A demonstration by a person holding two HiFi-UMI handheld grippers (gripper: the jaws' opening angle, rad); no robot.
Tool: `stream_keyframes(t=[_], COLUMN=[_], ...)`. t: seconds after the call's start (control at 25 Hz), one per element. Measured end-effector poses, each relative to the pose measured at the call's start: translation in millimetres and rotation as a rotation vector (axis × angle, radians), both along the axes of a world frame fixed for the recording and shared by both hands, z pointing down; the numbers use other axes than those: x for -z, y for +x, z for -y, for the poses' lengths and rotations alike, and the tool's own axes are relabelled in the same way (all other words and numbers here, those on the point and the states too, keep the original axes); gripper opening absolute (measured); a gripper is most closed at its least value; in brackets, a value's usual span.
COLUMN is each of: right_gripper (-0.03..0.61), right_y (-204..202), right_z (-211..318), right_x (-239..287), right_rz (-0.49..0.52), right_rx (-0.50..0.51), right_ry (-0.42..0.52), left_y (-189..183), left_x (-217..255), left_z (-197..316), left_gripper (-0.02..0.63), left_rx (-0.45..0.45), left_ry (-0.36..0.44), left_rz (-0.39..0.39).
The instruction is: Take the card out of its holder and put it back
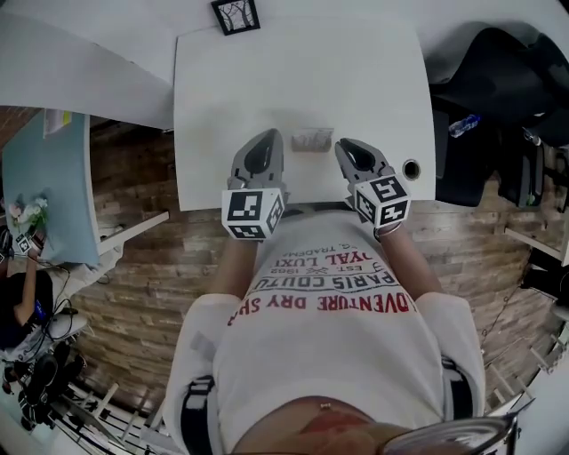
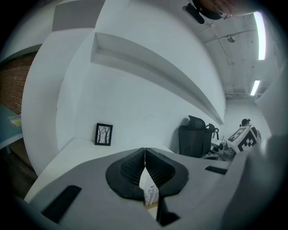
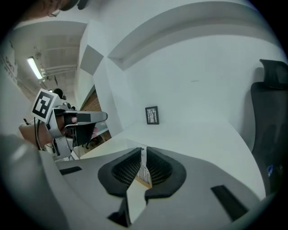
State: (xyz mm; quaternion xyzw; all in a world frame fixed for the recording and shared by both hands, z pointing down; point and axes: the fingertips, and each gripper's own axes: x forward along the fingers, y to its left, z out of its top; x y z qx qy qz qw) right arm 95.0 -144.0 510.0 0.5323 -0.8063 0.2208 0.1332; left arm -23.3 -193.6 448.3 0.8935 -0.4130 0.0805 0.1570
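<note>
Left claw (image 2: 145, 155) tight on thin white card (image 2: 150, 191), black-printed, tan-edged

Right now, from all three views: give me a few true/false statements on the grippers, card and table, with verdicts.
1. The card is between the left gripper and the right gripper, near the front edge of the table. True.
2. The right gripper's jaws stand wide apart. False: they are closed on the card.
3. A framed picture stands at the table's far edge. True.
4. The card lies beside the framed picture. False: it is at the opposite, near edge.
5. The left gripper's jaws are closed on the card. True.
</note>
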Motion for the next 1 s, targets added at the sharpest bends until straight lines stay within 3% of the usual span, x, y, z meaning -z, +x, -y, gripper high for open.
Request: stream_keyframes(t=[0.12,0.2,0.48,1.0], right_gripper=[0.039,0.164,0.164,0.163], right_y=[2,2,-8,-37], right_z=[9,15,31,40], right_x=[-10,-19,-40,-57], right_rz=[0.004,0.001,-0.004,0.027], right_rx=[0.076,0.153,0.470,0.870], right_ry=[-0.015,-0.021,-0.004,-0.059], left_y=[1,3,7,3], left_x=[-8,-14,-31,-54], left_z=[7,12,23,25], left_gripper=[0.025,0.025,0.025,0.025], left_rx=[0.042,0.064,0.127,0.208], left_ry=[-0.016,-0.033,-0.073,-0.132], left_rz=[0.007,0.015,0.041,0.081])
